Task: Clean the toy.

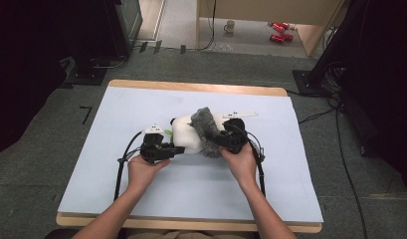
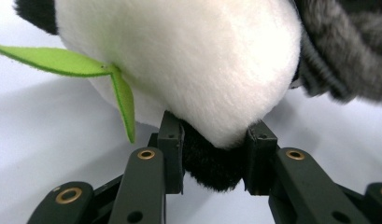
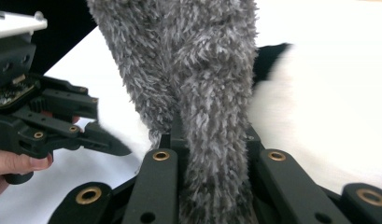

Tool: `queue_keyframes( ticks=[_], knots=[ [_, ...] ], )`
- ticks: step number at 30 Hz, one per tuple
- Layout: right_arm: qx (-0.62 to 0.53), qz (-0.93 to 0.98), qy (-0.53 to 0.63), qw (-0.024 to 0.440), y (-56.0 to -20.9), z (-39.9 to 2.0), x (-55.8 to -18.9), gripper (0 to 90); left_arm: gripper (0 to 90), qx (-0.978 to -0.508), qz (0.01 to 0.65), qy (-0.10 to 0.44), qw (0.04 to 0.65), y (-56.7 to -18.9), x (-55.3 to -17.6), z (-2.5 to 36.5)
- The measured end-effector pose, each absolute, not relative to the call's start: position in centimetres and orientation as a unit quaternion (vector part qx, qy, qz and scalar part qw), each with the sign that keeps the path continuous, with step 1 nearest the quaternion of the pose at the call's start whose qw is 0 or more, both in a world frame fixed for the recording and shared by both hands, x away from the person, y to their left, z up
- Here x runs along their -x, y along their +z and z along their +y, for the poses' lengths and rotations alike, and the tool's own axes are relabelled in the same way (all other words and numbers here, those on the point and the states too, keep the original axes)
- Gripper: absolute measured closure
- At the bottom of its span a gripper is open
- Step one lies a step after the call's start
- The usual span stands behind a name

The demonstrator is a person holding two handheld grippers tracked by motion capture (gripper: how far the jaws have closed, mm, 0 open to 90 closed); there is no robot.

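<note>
Grey scarf (image 3: 198, 93) pinched by right gripper (image 1: 230, 137), panda's black paw (image 2: 212, 163) by left gripper (image 1: 166, 149) (could slip free under tugging).

L gripper (image 1: 177, 149) jaws clamped, R gripper (image 1: 218, 138) jaws clamped

High view looks forward and down over the table (image 1: 116, 149). Both gripper views sit very close, aimed along their jaws at the plush panda (image 2: 188, 70), which all views share.
</note>
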State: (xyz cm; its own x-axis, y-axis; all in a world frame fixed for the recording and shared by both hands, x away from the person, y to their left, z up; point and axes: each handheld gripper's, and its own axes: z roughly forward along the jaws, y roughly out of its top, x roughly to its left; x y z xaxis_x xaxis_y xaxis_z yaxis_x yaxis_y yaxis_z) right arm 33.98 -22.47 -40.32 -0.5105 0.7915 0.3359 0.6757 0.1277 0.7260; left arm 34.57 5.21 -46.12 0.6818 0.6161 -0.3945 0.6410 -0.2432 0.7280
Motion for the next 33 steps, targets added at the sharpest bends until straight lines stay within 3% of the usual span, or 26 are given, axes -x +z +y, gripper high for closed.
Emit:
queue_keyframes(
  ticks=[20, 26, 30, 33],
  knots=[
    [-0.56, 0.695, 0.438, 0.106, -40.3, -29.5, -33.7, 76.5, 65.8, -0.78, 0.404, -0.024, 0.477, -46.3, -35.8, 5.2],
    [-0.584, 0.674, 0.443, 0.091, -41.6, -31.2, -33.8, 76.6, 65.4, -0.793, 0.388, -0.003, 0.47, -46.2, -35.5, 4.4],
    [-0.602, 0.673, 0.413, 0.113, -41.5, -32.1, -33.8, 76.9, 65.4, -0.79, 0.398, -0.005, 0.466, -46.3, -35.7, 4.7],
    [-0.602, 0.662, 0.435, 0.1, -40.7, -32.5, -33.6, 77.1, 65.2, -0.787, 0.402, -0.008, 0.468, -46.2, -35.7, 4.6]
  ],
)
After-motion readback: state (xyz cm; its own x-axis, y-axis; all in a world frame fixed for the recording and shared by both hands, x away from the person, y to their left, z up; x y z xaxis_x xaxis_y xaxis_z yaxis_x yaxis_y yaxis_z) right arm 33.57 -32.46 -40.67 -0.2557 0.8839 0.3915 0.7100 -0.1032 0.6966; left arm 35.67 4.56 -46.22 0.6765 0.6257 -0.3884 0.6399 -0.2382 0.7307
